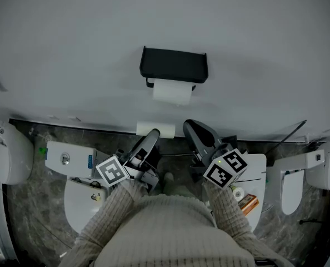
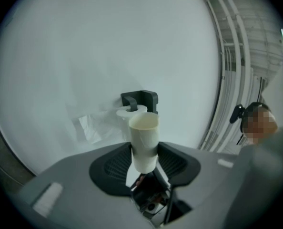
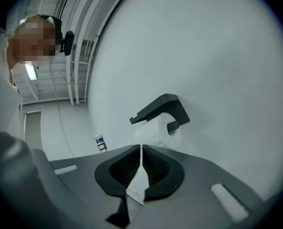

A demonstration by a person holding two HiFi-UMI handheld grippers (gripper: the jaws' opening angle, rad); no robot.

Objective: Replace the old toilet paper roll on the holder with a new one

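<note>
A black wall holder [image 1: 174, 64] carries a white toilet paper roll [image 1: 172, 92] with a sheet hanging down. Below it, my left gripper [image 1: 151, 137] is shut on a bare pale cardboard tube [image 1: 155, 129]. In the left gripper view the tube [image 2: 144, 137] stands upright between the pads, in front of the holder [image 2: 142, 99]. My right gripper [image 1: 191, 128] is beside it, under the roll, apart from it. In the right gripper view my right gripper [image 3: 141, 149] has its jaws together with only a thin pale slit between them, and the roll [image 3: 160, 132] and holder [image 3: 163, 106] lie ahead.
A toilet with its white tank [image 1: 70, 159] stands below left, and another white fixture [image 1: 301, 177] at the right. A small roll and an orange item [image 1: 248, 202] lie on the white surface by my right arm. A small bottle [image 3: 99, 143] stands by the wall.
</note>
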